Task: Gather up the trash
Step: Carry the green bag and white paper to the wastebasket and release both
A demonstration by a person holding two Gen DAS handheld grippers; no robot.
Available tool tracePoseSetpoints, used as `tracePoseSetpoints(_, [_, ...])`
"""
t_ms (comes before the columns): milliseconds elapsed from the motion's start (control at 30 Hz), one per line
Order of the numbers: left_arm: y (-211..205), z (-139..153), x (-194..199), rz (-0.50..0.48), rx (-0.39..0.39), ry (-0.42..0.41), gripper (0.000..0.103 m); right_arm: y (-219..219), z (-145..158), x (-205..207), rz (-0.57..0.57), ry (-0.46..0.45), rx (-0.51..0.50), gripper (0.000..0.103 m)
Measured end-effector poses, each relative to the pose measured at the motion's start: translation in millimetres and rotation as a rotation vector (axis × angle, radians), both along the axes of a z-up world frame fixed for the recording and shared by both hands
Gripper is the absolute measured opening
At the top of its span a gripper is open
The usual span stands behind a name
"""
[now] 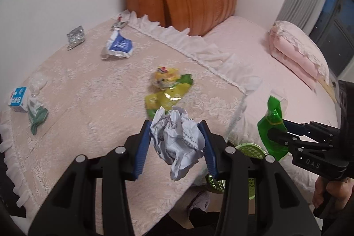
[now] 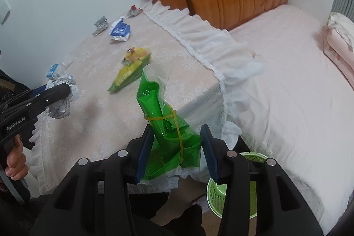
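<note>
**Over the cloth-covered table, both grippers carry trash toward the bin**

Along the far left of the table (image 1: 93, 90), the litter not yet collected lies where it was scattered: a small blue-and-white carton (image 1: 18, 99) by the near edge with a pale green wrapper (image 1: 36, 116) touching it, then a silver foil scrap (image 1: 75, 37) and a blue-and-white packet (image 1: 118, 46) toward the wall. Nearer the middle sit yellow and green snack wrappers (image 1: 169, 89), well apart from the foil. All of it waits on the lace cloth, so most of the job seems to remain.

Just in front of those wrappers, the left gripper (image 1: 177, 143) has its blue pads pressed in on a crumpled paper ball (image 1: 177, 141), the jaws partly closed around the wad's bulk. The paper hangs clear of the cloth, lifted so it can travel.

To the right, the right gripper (image 2: 174, 152) pinches a green plastic bag (image 2: 168, 125) that is bound with a yellow rubber band; its jaws are drawn in against the bunched plastic, and the bag's top stands up above the fingers. Holding it low by the bunched part probably keeps the slippery film from sliding out.

Furthest right and below, past the table's frilled edge and beside the pink bed (image 2: 298, 81), a green mesh basket (image 2: 221, 196) stands on the floor. Both loads are held near it, likely for dropping in.
</note>
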State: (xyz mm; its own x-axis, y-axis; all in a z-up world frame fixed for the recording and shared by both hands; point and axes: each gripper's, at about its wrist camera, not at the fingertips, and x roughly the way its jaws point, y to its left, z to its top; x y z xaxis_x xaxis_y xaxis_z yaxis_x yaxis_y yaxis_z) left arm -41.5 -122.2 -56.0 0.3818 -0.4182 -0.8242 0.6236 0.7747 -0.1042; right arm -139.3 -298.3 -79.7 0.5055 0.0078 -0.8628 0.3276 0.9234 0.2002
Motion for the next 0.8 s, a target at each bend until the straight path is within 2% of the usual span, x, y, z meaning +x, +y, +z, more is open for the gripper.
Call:
tracePoseSetpoints(200, [-49.1,-2.5,-31.5,-0.136,0.005,-0.008,0.043,-29.1,-3.5,-45.3,-0.122,0.005,-0.023,0.044])
tracePoseSetpoints(333, [-75.2,-6.6,-51.1,-0.217,0.008,0.002,0.043,-49.4,-14.0,-77.4,-0.203,0.068,-0.079,0.045])
tracePoseSetpoints(600, [-116.7,-21.0,-85.3,-0.314,0.028,0.035,0.043,-94.4,-72.7,-137.6,-0.387,0.225,-0.003,0.045])
tracePoseSetpoints(667, [-124.7,-23.1,-92.3,-0.331,0.032,0.035,0.043,-101.8,-80.8,-148.1,-0.419,0.234,0.025,0.059])
tracePoseSetpoints(700, [-128.5,-23.6,-96.3,-0.339,0.033,0.034,0.043,-104.2,-81.8,-151.7,-0.435,0.233,0.029,0.08])
tracePoseSetpoints(733, [-131.8,-24.2,-99.9,-0.347,0.035,0.034,0.043,-106.3,-81.0,-155.9,-0.452,0.227,0.021,0.092])
tracePoseSetpoints(800, [-137.1,-25.4,-105.6,-0.355,0.038,0.033,0.043,-109.1,-77.5,-159.1,-0.465,0.223,0.003,0.096])
